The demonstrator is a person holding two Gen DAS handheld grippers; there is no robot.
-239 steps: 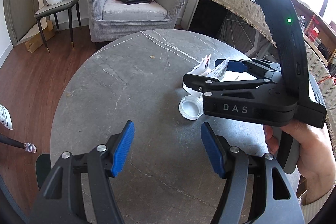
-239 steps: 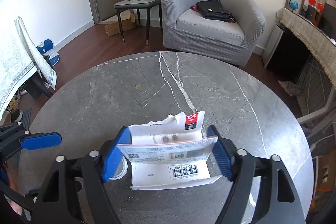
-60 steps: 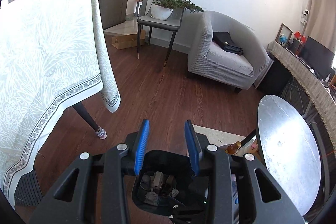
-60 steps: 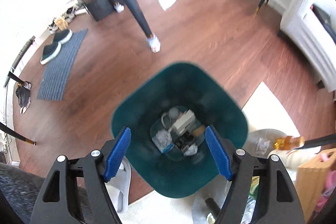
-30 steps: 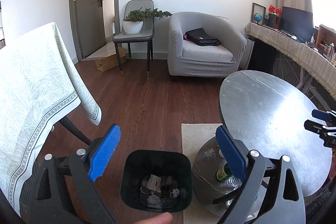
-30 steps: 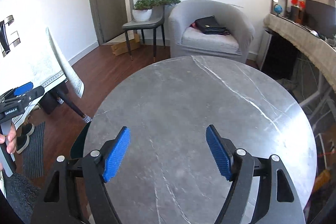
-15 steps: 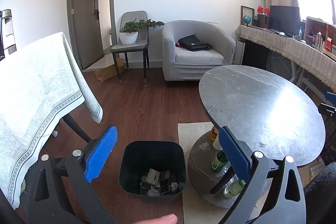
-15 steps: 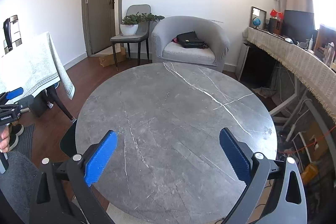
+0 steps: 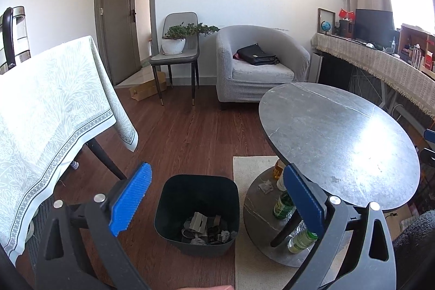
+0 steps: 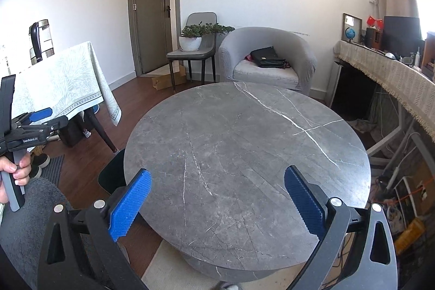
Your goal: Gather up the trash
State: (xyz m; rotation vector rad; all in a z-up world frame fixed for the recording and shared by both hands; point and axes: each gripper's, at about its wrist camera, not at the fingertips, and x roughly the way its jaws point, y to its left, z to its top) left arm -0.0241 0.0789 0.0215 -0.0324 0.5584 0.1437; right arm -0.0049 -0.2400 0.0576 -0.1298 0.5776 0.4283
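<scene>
A dark bin (image 9: 197, 214) stands on the wood floor with paper scraps and packaging (image 9: 208, 228) in its bottom. My left gripper (image 9: 216, 199) hangs open above and in front of it, nothing between its blue pads. In the right wrist view my right gripper (image 10: 217, 204) is open over the near part of the round grey marble table (image 10: 244, 143), which carries nothing. An edge of the bin (image 10: 111, 175) peeks out left of the table. The left gripper (image 10: 35, 124) shows at the far left of that view, held in a hand.
Bottles (image 9: 284, 204) and a crumpled scrap (image 9: 265, 186) sit on the table's lower shelf. A cloth-covered table (image 9: 51, 110) stands left of the bin. A grey armchair (image 10: 267, 59), a chair with a plant (image 10: 193, 48) and a draped sideboard (image 10: 394, 80) line the back and right.
Both grippers have pulled back, so bin and table look farther off. The right jaws opened wider since a second ago. Two seconds ago both hung over the bin.
</scene>
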